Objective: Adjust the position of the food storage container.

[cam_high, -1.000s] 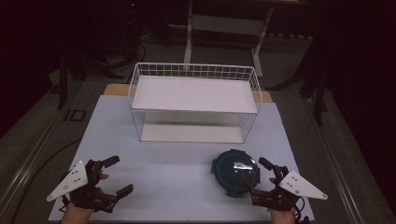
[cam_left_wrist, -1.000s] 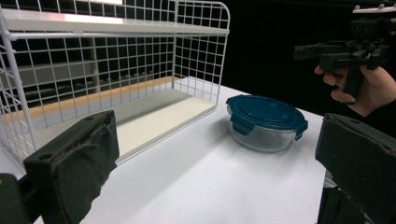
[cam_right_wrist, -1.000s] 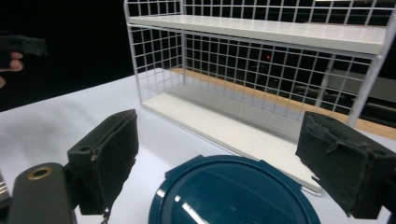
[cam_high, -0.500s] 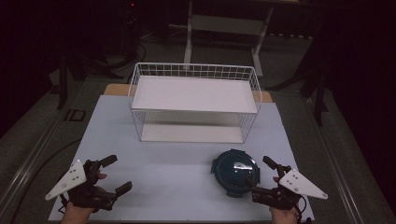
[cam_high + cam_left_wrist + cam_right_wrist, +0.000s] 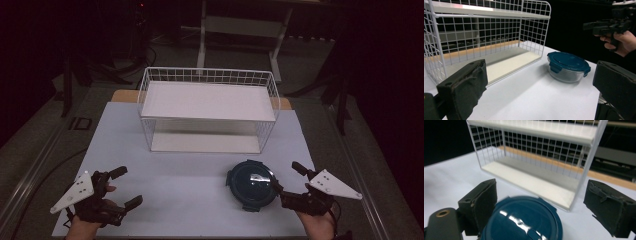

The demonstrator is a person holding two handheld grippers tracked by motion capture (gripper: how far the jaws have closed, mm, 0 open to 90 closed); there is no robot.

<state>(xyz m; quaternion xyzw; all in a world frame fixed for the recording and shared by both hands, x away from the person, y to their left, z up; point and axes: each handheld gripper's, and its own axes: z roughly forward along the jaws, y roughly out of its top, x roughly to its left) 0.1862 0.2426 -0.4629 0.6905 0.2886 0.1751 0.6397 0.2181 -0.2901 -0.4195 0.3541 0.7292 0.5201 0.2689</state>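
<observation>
Since a moment ago we've edged our right gripper (image 5: pixel 286 177), jaws wide, toward the round teal-lidded glass container (image 5: pixel 251 184) (left gripper (image 5: pixel 123 187) also wide), nothing grasped yet.

A white wire rack (image 5: pixel 207 110) with a white upper shelf and a white lower shelf stands at the far middle of the pale desk (image 5: pixel 190 175), a dark floor all around it.
</observation>
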